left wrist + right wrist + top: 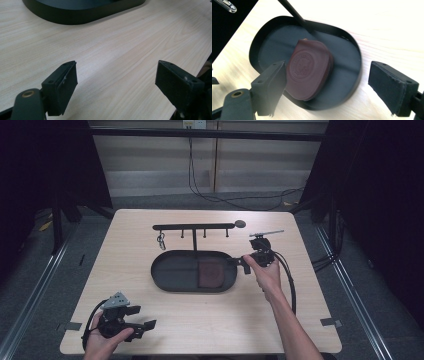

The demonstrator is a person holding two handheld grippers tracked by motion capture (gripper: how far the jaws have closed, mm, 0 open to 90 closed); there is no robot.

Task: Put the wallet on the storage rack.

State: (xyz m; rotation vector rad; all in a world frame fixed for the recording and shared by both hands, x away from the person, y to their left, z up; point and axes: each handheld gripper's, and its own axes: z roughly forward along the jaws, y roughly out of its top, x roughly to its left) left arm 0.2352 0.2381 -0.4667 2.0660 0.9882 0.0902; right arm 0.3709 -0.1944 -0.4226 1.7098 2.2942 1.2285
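A black oval tray (170,270) lies mid-table, and a dark brown leather zip pouch (211,273) rests flat in its right half. In the right gripper view the pouch (308,70) carries a round embossed seal and lies inside the tray (355,72). My right gripper (244,263) hovers at the tray's right end, pointing left. Its jaws (328,75) stand open and hold nothing, a little above the pouch. My left gripper (142,317) rests near the front left of the table, open and holding nothing (116,75).
A black post rises from the tray to a hook bar (195,226), with a key ring (161,240) hanging at its left. The post (292,12) slants behind the pouch. The tray's edge (75,17) lies ahead of the left jaws. The table's front edge (200,351) is close.
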